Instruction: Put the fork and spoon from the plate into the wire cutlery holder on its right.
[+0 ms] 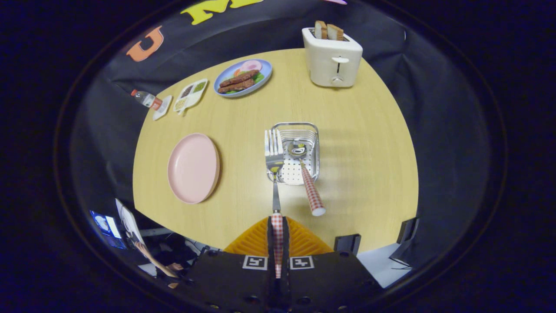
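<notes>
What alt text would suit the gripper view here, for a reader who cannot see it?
The gripper fingers are shut on the checked handle of a fork, its tines held over the near-left rim of a wire cutlery holder where a spoon already leans. On the wooden table beyond sit an empty pink plate, a toaster and a blue plate of food.

— Camera position?
— Mounted on the gripper, high above the near edge of the pale wooden table, facing forward and down.
— Coverage?
— Whole tabletop, to the far white toaster.
</notes>
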Demonstrator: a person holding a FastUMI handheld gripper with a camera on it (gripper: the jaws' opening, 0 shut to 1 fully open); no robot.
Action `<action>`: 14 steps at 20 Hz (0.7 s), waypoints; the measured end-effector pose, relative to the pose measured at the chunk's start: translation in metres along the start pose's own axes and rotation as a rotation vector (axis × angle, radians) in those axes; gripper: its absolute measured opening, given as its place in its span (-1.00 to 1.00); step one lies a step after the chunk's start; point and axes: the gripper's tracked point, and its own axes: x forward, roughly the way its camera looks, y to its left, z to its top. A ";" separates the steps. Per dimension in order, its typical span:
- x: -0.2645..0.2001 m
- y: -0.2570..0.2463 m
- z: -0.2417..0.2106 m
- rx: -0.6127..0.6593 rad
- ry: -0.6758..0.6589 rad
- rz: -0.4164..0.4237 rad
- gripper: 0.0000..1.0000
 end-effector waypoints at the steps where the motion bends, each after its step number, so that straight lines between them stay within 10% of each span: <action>1: 0.000 -0.004 0.001 0.003 0.019 -0.006 -0.92; 14: 0.003 -0.005 0.014 0.007 0.296 -0.021 -0.92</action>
